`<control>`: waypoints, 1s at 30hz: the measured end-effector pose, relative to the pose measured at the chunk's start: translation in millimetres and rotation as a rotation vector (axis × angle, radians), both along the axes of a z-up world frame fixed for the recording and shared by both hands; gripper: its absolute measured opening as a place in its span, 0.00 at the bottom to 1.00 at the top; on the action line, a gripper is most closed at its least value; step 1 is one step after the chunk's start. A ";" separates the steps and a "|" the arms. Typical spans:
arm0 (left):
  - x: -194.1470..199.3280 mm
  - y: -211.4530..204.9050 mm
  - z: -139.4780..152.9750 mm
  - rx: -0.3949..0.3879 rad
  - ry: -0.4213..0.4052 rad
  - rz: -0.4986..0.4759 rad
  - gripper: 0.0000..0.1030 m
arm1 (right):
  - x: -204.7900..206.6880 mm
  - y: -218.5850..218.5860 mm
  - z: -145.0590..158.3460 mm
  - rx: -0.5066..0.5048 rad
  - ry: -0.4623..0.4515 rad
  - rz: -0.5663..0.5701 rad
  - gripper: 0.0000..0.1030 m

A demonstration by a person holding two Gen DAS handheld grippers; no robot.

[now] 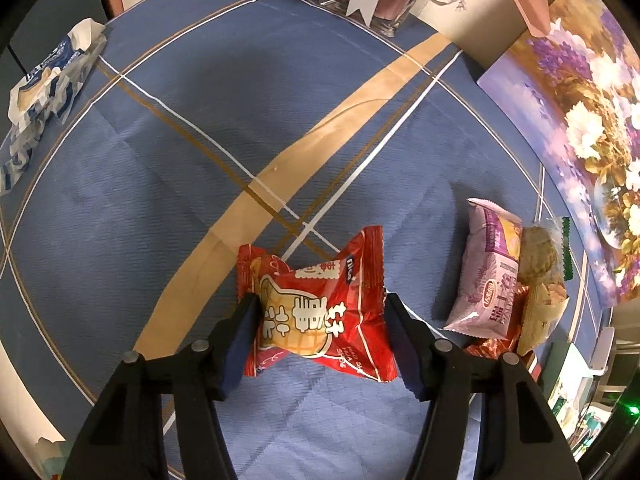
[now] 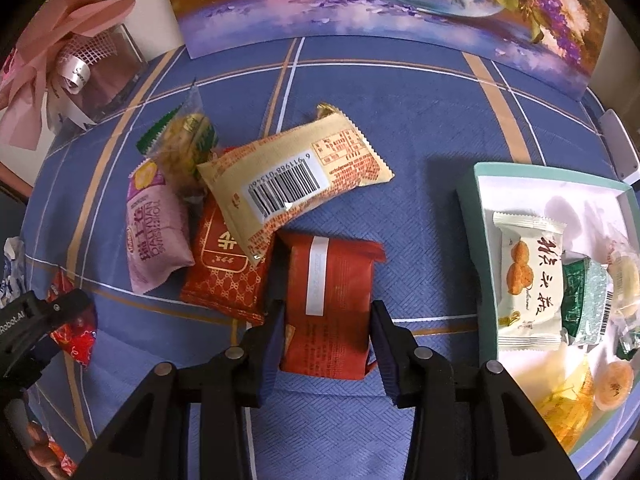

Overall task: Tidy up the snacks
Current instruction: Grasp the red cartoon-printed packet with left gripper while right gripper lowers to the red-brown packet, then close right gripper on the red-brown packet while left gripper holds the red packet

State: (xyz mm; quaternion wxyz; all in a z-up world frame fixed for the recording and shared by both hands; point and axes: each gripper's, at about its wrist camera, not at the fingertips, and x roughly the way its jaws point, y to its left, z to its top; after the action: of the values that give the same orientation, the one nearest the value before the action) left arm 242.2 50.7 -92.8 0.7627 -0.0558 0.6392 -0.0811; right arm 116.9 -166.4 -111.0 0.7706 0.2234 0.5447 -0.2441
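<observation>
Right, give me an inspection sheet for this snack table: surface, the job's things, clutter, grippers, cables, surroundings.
Surface: blue plaid tablecloth with tan and white stripes.
Job's things: red peanut snack pack between the left fingers; dark red packet between the right fingers; purple pack, beige barcode pack and others piled together; box with a teal rim already holding several snacks.
Clutter: crumpled blue-white wrapper at the table's far edge.
Grippers: left gripper and right gripper each straddle a pack; firm contact cannot be told.
Cables: nothing seen.
Surroundings: floral painting; pink ribboned gift box.
</observation>
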 end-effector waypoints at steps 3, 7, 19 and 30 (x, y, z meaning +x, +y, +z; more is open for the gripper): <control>-0.6 -1.6 3.0 0.000 -0.006 -0.006 0.60 | -1.9 -0.4 0.2 -0.001 0.000 0.004 0.41; -2.9 -6.0 8.8 -0.001 -0.023 -0.017 0.59 | -5.7 -1.1 2.9 -0.002 -0.008 0.003 0.41; -15.6 -23.4 36.3 -0.011 -0.084 -0.062 0.59 | -21.7 -8.9 32.6 -0.013 -0.051 0.006 0.41; -34.8 -46.9 90.0 -0.061 -0.201 -0.124 0.59 | -37.6 -20.7 70.8 -0.035 -0.128 -0.002 0.34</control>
State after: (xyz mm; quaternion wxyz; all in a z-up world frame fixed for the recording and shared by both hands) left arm 207.3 3.8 -2.8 0.8146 -0.0311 0.5588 -0.1525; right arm 79.2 -187.0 -40.2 0.8075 0.2257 0.4896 -0.2395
